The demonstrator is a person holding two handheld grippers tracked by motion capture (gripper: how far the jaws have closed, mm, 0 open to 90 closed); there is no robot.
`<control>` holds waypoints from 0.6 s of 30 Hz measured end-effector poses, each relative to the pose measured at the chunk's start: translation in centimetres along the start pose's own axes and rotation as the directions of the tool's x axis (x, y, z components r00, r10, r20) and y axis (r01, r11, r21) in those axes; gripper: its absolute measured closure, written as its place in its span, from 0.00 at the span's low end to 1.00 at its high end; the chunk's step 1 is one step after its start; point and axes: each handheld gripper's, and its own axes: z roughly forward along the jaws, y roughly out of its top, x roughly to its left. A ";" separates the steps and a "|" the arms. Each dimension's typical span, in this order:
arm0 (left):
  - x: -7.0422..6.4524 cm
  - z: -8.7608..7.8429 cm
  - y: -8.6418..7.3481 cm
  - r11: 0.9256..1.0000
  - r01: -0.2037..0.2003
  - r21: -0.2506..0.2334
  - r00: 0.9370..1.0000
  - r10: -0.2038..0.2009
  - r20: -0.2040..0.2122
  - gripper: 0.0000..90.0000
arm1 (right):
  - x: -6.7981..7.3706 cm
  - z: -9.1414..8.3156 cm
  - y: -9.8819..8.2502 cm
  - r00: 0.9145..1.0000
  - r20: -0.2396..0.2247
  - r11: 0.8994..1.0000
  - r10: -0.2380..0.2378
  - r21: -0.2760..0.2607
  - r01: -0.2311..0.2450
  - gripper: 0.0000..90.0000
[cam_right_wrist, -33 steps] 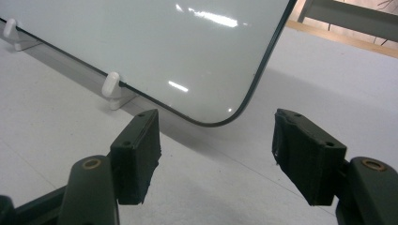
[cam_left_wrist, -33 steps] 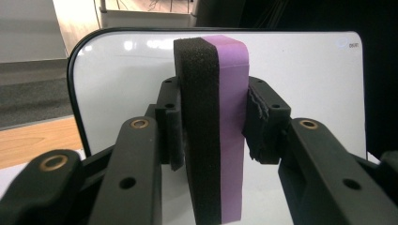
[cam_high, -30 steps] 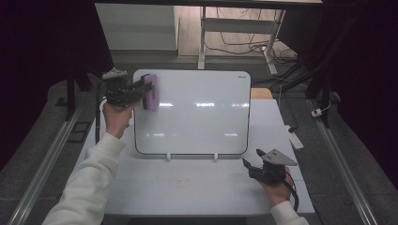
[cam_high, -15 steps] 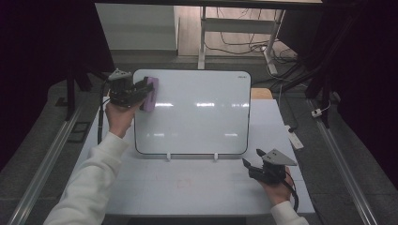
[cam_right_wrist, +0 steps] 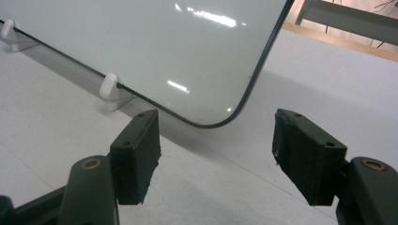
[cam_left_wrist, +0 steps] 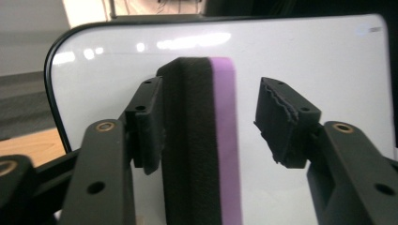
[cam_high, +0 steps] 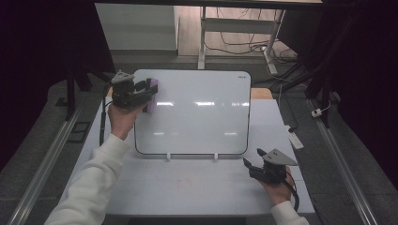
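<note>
A white whiteboard stands tilted on two small white clips on the table. A purple and black eraser rests against its upper left corner. My left gripper is around the eraser, and its jaws have just been opening. In the left gripper view the eraser stands between the jaws of that gripper: the left pad lies against its black side, and the right pad is clear of the purple side. My right gripper rests open on the table near the board's lower right corner, with nothing between its jaws.
The pale grey table has bare room in front of the board. A small white tag lies at the right edge. Metal rails run along both sides of the table, and a desk frame with cables stands behind it.
The left gripper's jaws have spread apart around the eraser, which stays against the board's upper left corner. The right gripper has not moved.
</note>
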 end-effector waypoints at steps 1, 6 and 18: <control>0.0 -0.3 0.0 1.000 -0.004 -0.005 1.000 0.004 0.012 0.47 | 0.0 0.0 0.0 1.000 -0.001 1.000 0.000 0.000 0.000 0.36; 0.3 -1.6 -0.8 1.000 -0.008 -0.010 0.997 0.009 0.078 0.42 | -0.2 0.0 0.0 1.000 -0.009 1.000 0.004 0.004 -0.003 0.36; 0.7 -5.2 -6.2 0.995 -0.045 0.090 0.982 0.028 0.187 0.33 | -0.8 0.1 -0.2 0.999 -0.051 1.000 -0.005 0.017 0.006 0.35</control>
